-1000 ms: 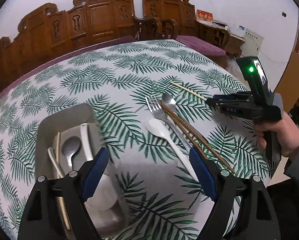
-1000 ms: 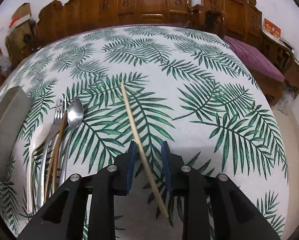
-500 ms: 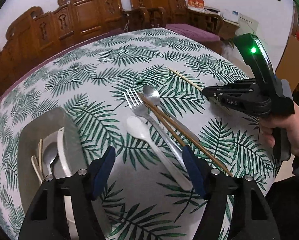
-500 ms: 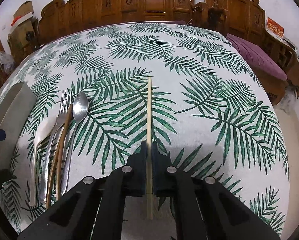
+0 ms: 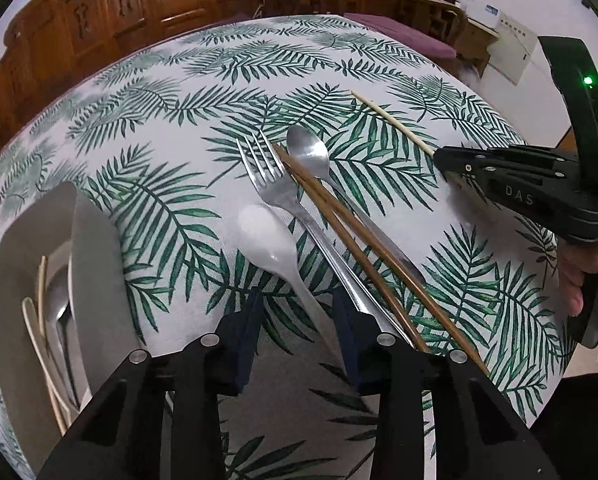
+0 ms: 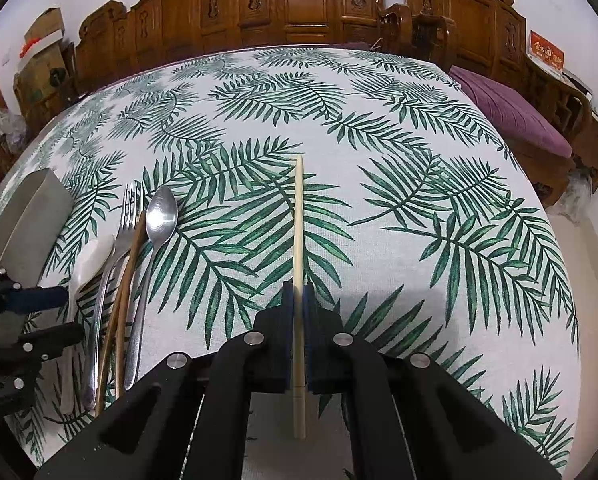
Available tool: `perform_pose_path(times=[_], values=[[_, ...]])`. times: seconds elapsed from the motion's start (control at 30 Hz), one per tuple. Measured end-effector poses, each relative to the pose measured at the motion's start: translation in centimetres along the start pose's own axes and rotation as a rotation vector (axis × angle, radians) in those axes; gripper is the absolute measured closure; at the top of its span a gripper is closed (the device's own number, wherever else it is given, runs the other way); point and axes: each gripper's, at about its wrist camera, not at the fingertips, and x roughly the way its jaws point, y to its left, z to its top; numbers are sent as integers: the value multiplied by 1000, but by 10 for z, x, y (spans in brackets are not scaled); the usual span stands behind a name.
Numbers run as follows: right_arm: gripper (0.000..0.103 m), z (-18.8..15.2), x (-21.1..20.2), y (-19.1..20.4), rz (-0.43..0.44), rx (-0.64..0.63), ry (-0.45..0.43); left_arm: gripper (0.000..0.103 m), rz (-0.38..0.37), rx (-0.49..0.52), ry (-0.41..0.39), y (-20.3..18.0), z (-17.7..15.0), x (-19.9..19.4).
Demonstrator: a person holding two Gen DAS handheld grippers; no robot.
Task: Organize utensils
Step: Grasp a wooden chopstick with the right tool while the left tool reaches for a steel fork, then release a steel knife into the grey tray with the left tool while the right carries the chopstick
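Observation:
My left gripper (image 5: 299, 332) hangs low over a white spoon (image 5: 267, 236). Its jaws are closing with the spoon's handle between the blue pads, and a gap still shows on each side. Right of that spoon lie a steel fork (image 5: 275, 188), two brown chopsticks (image 5: 363, 252) and a steel spoon (image 5: 309, 152). My right gripper (image 6: 297, 308) is shut on a pale chopstick (image 6: 297, 240), which points straight ahead along the fingers and rests on the leaf-print cloth. The same right gripper (image 5: 451, 164) shows in the left wrist view, at the right.
A grey tray (image 5: 99, 272) at the left holds pale chopsticks and a steel spoon. Carved wooden chairs (image 6: 299, 4) ring the far side of the table. A purple cushion (image 6: 511, 116) lies off the right edge. A hand (image 5: 591, 280) grips the right tool.
My left gripper came down and rightward from above the tray to the white spoon, its jaws narrowing. The right gripper shut on the pale chopstick, which swung straight in line with the fingers.

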Motion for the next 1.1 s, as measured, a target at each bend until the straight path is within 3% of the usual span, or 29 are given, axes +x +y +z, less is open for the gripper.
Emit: perform_pose_path(times=[0.27, 0.53, 0.8, 1.1], values=[[97, 1, 0, 11, -9, -22, 2, 101, -20, -17, -6, 4, -1, -1], [97, 6, -12, 22, 6, -16, -36, 101, -27, -8, -33, 9, -6, -15], [97, 8, -27, 40, 44, -32, -75, 101, -25, 5, -107, 15, -5, -56], [97, 5, -51, 62, 75, -33, -117, 101, -30, -35, -132, 31, -18, -91]])
